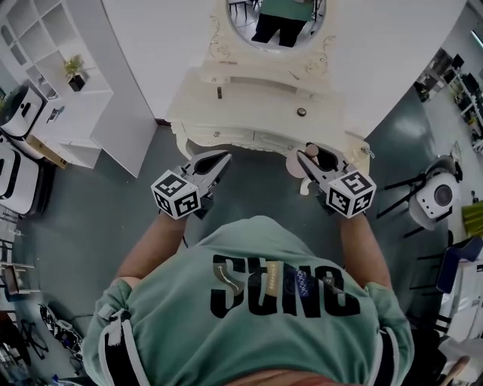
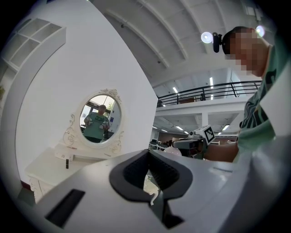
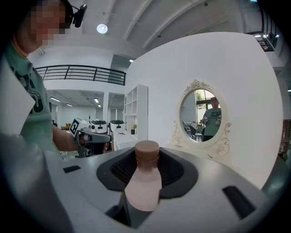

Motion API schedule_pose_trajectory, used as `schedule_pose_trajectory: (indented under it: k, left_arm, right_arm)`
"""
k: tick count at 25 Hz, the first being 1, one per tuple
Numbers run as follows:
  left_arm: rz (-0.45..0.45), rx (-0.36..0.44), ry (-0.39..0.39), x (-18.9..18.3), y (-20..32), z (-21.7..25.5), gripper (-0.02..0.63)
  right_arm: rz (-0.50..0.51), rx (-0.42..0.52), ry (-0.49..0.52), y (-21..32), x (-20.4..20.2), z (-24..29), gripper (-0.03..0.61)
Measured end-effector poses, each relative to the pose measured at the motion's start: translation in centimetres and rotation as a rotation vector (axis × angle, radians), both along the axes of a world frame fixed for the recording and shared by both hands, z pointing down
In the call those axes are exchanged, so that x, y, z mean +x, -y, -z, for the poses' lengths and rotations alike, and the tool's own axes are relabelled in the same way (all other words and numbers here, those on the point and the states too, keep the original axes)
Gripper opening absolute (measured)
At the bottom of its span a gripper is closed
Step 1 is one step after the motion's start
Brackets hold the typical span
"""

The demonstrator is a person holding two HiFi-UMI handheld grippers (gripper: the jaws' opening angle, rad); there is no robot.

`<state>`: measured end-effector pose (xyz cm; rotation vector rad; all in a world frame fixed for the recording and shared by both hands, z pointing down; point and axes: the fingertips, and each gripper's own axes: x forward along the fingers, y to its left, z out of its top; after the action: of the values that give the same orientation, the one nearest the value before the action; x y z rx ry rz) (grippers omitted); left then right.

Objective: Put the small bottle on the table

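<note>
The small bottle (image 3: 144, 182), pale pink with a brown cap, lies lengthwise between my right gripper's dark pads with its cap toward the tips. My right gripper (image 1: 306, 158) is shut on it, and only the bottle's cap (image 1: 312, 150) shows in the head view. It hangs just in front of the right front edge of the white dressing table (image 1: 256, 102), over the floor. My left gripper (image 1: 221, 158) is held level with it near the table's left front. Its jaws are shut with nothing between them (image 2: 149, 182).
An oval mirror (image 1: 275, 19) stands at the back of the table. On the tabletop lie a small dark stick (image 1: 219, 92) and a round knob-like item (image 1: 301, 111). A white shelf unit (image 1: 53, 83) is at the left, a white machine (image 1: 436, 196) at the right.
</note>
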<state>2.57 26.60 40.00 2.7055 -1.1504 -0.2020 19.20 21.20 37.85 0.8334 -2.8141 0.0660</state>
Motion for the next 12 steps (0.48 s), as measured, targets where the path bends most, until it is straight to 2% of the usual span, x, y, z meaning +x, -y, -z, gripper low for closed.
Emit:
schedule_pose_trajectory:
  k: [6,12]
  left_arm:
    - [0.008,-0.011,0.004,3.2,-0.6,-0.5,0.003]
    - [0.022,-0.029,0.003,3.2,0.2,-1.3,0.003]
  right_arm:
    - [0.023,-0.005,-0.004,-0.2,2.7,-0.7,0.129]
    - [0.027,-0.024,0.006,0.7,3.1,-1.6,0.129]
